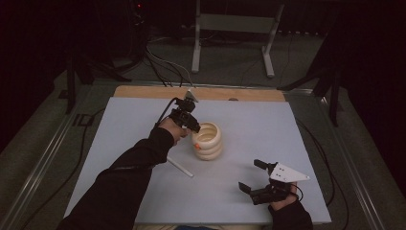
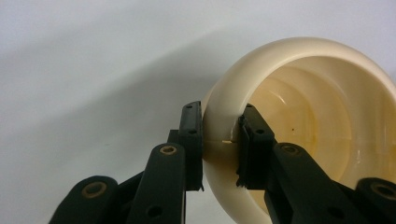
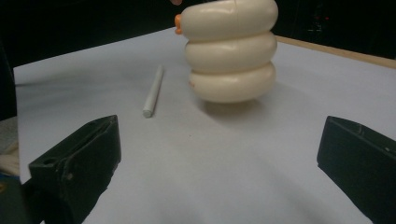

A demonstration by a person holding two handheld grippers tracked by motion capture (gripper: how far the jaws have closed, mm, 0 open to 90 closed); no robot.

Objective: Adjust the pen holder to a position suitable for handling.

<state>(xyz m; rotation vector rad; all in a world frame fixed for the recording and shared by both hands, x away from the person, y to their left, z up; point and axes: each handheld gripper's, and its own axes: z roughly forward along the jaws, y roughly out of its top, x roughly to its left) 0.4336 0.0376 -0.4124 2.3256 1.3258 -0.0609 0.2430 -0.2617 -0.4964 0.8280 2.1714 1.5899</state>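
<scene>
A cream cup (image 1: pixel 209 142) shaped like three stacked rings sits at the middle of the pale sheet, with a small orange bit on its side. My left gripper (image 1: pixel 195 130) is shut on the cup's rim (image 2: pixel 299 60): one pad is outside the wall and the other inside, as the left gripper view (image 2: pixel 219 119) shows. In the right gripper view the cup (image 3: pixel 231 51) looks slightly tilted, with a shadow under its base. My right gripper (image 1: pixel 249 175) rests near the front right edge, open with nothing between its jaws (image 3: pixel 219 154), pointing toward the cup.
A thin white stick (image 1: pixel 181 167) lies on the sheet just left of the cup and in front of it, also seen in the right gripper view (image 3: pixel 153 91). The pale sheet (image 1: pixel 268 120) covers a wooden table (image 1: pixel 143 91). Cables and a metal stand (image 1: pixel 234 24) lie beyond the far edge.
</scene>
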